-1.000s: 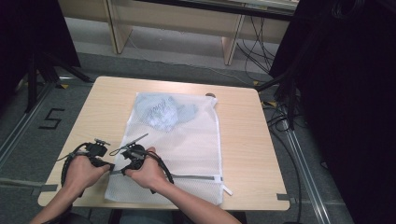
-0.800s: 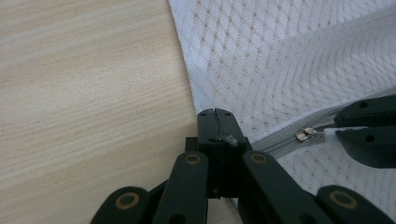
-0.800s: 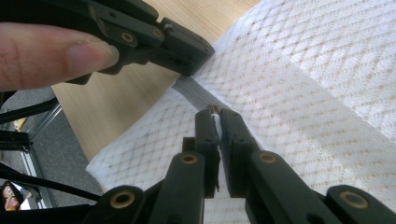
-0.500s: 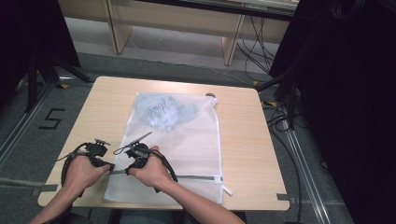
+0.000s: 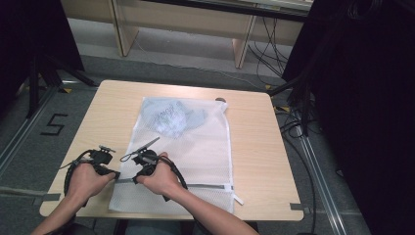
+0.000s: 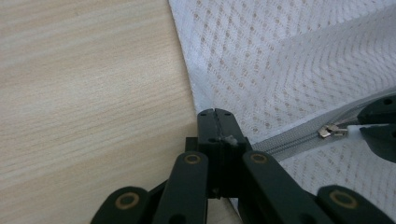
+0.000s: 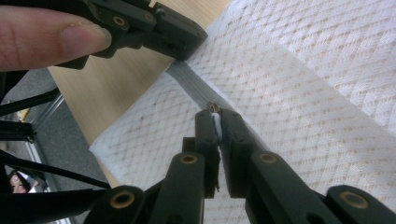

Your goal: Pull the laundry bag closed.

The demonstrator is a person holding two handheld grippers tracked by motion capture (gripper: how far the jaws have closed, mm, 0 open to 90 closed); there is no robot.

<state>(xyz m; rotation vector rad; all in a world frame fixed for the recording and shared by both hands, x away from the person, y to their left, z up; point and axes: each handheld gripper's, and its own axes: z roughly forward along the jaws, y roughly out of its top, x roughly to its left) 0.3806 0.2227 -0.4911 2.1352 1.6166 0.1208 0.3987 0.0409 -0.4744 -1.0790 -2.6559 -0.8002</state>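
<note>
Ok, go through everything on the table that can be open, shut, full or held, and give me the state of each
Mesh bag: flat on the table, a bluish garment inside at the far end.
Zipper: slider at the left end; I cannot tell if it is open or closed.
Zipper pull: white tab pinched in the right gripper.
Left gripper: shut on the bag's edge at the zipper's end.
Right gripper: shut on the pull.

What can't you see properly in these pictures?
- What the bluish bundle inside the mesh bag is: high view, blurred by the mesh.
- The zipper slider: high view, too small and under the right gripper; the right gripper view shows just a white tab between its jaws.
- What the left gripper pinches: left gripper view, its shut jaws cover the bag's edge.
</note>
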